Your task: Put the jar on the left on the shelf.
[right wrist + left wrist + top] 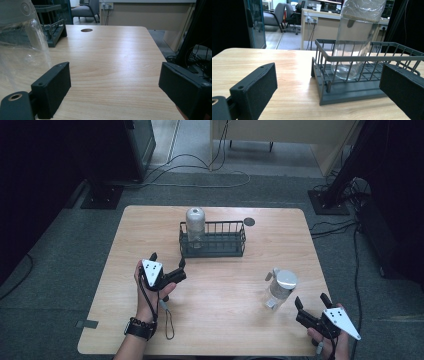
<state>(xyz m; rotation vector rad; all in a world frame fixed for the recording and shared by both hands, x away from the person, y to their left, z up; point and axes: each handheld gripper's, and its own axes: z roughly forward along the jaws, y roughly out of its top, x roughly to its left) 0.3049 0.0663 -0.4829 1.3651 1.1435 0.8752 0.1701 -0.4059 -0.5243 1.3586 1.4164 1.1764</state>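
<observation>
A dark wire basket (214, 251) stands at the back middle of the wooden table (225, 290). A clear bottle with a silver cap (195, 226) stands upright in its left end; the left gripper view shows the same bottle (354, 45) inside the basket (352, 95). A second clear bottle with a silver lid (280, 288) stands on the table at the right front. My left gripper (167, 262) is open, in front of the basket's left end. My right gripper (311, 303) is open, just right of and nearer than the second bottle (20, 42).
A small round hole (249, 222) marks the table near the back right. Cables (200, 170) trail over the floor beyond the table, and stand bases (102, 195) sit at both far corners. A desk and chairs lie farther back.
</observation>
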